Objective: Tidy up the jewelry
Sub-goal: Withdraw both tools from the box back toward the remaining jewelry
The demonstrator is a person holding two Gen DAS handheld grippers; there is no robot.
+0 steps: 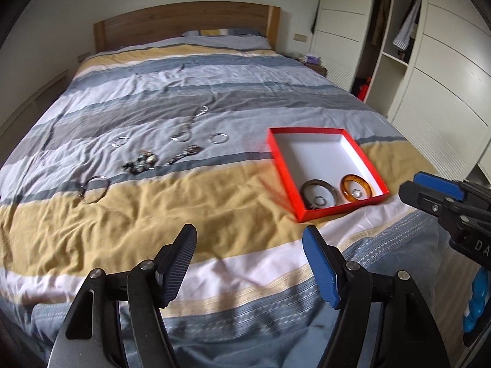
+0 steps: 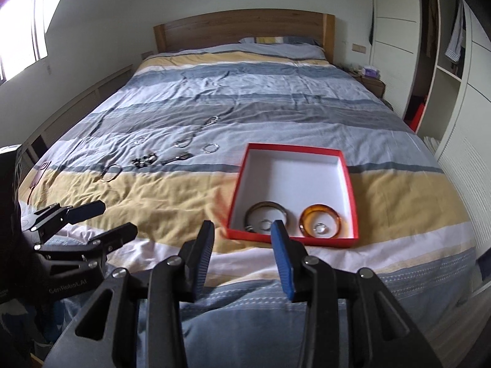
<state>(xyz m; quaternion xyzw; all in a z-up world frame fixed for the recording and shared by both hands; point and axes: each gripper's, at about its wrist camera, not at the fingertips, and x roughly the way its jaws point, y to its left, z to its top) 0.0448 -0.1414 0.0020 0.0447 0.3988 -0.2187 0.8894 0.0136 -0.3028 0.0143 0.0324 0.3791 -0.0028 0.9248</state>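
A red box [image 1: 282,181] [image 2: 236,196] with a white inside lies on the bed. It holds a dark bangle [image 1: 317,190] [image 2: 266,211], an amber bangle [image 1: 357,187] [image 2: 320,216] and small silver rings. Loose jewelry lies to its left: a wire bangle [image 1: 95,188] [image 2: 111,172], a dark bead cluster [image 1: 141,162] [image 2: 144,160], a chain [image 1: 191,122] [image 2: 196,132] and silver rings [image 1: 219,138] [image 2: 210,147]. My left gripper [image 1: 250,239] [image 2: 118,217] is open and empty above the near bed edge. My right gripper [image 2: 242,230] [image 1: 408,184] is open and empty just short of the box.
The bed [image 1: 153,230] has a striped blue, grey and yellow cover and a wooden headboard [image 1: 187,24]. White wardrobes [image 1: 445,76] stand to the right, one compartment open with clothes. A nightstand [image 2: 373,82] stands beside the headboard. A window [image 2: 21,27] is on the left.
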